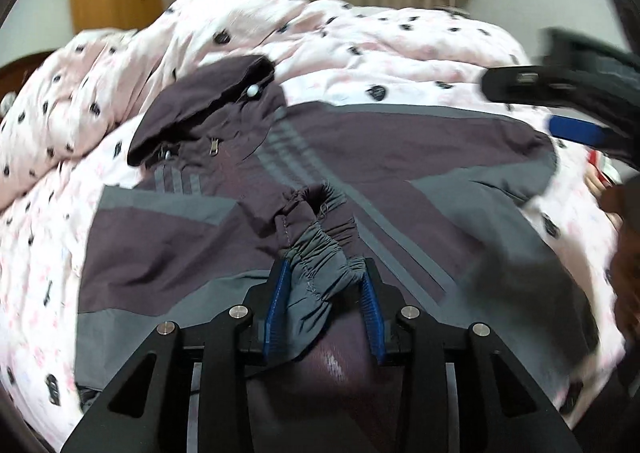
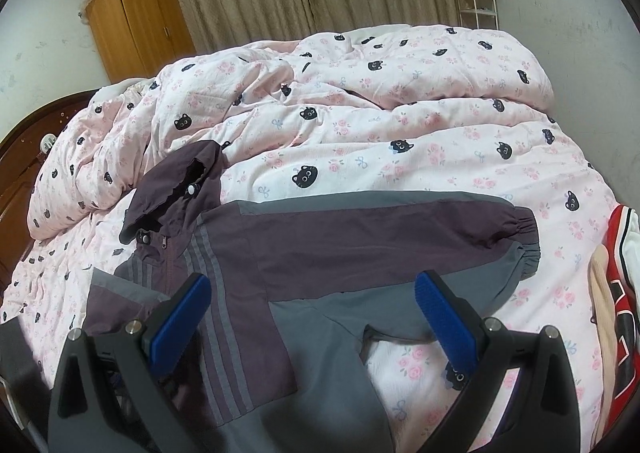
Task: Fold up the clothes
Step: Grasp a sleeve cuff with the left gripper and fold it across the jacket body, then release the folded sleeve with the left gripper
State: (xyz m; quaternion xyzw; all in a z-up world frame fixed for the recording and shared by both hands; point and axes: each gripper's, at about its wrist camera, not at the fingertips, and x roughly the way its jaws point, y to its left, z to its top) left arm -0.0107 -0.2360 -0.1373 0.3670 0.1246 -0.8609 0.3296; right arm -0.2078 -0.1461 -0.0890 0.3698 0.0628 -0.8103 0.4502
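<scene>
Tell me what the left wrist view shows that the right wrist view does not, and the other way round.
Left wrist only: the left claw shut on one sleeve cuff, held over the jacket's chest.

Right wrist only: the right claw open and empty, the other sleeve lying flat with its cuff visible, and a red garment at the bed's edge.

Both: the purple-and-grey jacket, its hood, the cat-print quilt, curtains, wardrobe.
</scene>
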